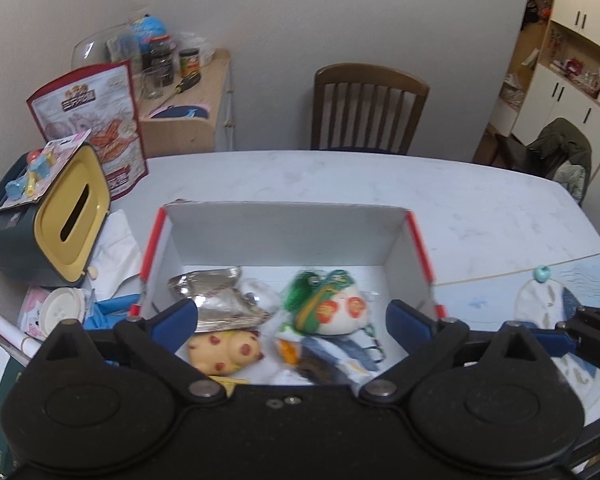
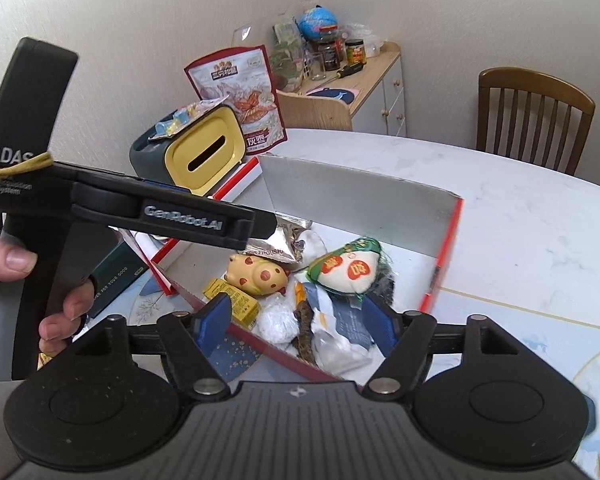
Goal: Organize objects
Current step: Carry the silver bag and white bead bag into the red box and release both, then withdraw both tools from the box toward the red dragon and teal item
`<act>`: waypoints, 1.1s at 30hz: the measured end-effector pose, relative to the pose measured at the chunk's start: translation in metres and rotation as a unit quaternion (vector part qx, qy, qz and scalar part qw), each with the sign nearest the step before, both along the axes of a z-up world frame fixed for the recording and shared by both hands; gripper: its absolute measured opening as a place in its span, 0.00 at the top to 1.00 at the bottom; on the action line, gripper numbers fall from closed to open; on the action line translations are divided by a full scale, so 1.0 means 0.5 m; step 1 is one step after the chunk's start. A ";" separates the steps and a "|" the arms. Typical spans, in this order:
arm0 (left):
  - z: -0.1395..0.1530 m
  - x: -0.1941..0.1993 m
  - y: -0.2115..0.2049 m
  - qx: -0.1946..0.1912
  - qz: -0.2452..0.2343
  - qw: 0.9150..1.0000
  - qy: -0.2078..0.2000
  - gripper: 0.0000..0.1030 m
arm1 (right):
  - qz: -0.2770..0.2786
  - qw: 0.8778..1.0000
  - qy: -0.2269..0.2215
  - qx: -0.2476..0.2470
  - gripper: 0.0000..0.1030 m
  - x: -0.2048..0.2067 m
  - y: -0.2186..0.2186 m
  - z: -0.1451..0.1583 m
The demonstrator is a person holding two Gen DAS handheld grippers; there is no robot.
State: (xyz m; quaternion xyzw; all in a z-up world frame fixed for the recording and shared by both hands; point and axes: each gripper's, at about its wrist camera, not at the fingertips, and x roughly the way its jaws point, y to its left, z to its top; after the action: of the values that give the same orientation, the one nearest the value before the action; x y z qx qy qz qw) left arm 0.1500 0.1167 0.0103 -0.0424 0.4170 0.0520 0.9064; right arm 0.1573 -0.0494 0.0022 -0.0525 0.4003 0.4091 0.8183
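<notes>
A white cardboard box point(image 1: 288, 236) with red edges stands open on the table. Inside lie a silver foil packet point(image 1: 216, 296), a yellow spotted toy point(image 1: 224, 350), a white pouch point(image 1: 332, 308) with a green top and orange discs, and several wrappers. My left gripper point(image 1: 292, 318) hangs open above the box's near side with nothing between its blue pads. In the right wrist view the same box point(image 2: 340, 196) holds the toy point(image 2: 256, 274), the pouch point(image 2: 348, 270) and a small yellow carton point(image 2: 232, 300). My right gripper point(image 2: 298, 316) is open and empty over the box's near edge.
A hand point(image 2: 12, 260) holds the left gripper's handle at the left. A dark tissue box point(image 1: 72, 216) with a yellow lid, a snack bag point(image 1: 96, 120), papers and a cup lid point(image 1: 62, 308) crowd the table's left. A chair point(image 1: 368, 108) stands behind; a patterned placemat point(image 1: 540, 300) lies right.
</notes>
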 end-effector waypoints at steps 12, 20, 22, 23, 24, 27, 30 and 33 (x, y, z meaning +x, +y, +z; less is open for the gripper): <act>0.002 -0.036 -0.114 -0.027 -0.033 0.999 -0.004 0.01 | -0.043 0.999 0.011 0.012 0.18 0.009 -0.152 0.002; -0.024 -0.025 -0.206 -0.033 -0.062 0.998 0.004 0.00 | -0.090 0.995 0.033 0.004 0.18 0.039 -0.271 -0.026; -0.033 -0.019 -0.230 -0.030 -0.069 0.997 0.006 0.00 | -0.106 0.994 0.037 0.000 0.18 0.049 -0.303 -0.033; -0.038 -0.017 -0.243 -0.029 -0.075 0.997 0.007 0.00 | -0.115 0.993 0.037 -0.003 0.18 0.055 -0.320 -0.037; -0.043 -0.014 -0.256 -0.028 -0.080 0.996 0.008 0.00 | -0.126 0.991 0.037 -0.006 0.18 0.062 -0.338 -0.040; -0.061 0.000 -0.295 -0.031 -0.093 0.995 0.018 0.00 | -0.159 0.986 0.038 -0.015 0.18 0.091 -0.395 -0.049; -0.079 0.014 -0.334 -0.033 -0.106 0.994 0.024 0.00 | -0.190 0.981 0.043 -0.023 0.18 0.123 -0.449 -0.059; -0.097 0.028 -0.372 -0.032 -0.118 0.992 0.032 0.00 | -0.206 0.977 0.045 -0.033 0.18 0.148 -0.490 -0.072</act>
State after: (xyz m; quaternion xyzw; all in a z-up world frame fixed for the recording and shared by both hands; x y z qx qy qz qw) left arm 0.1639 -0.0695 -0.0380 -0.0202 0.4493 -0.0673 0.8906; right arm 0.2311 -0.2946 -0.0337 0.0229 0.4525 0.2200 0.8639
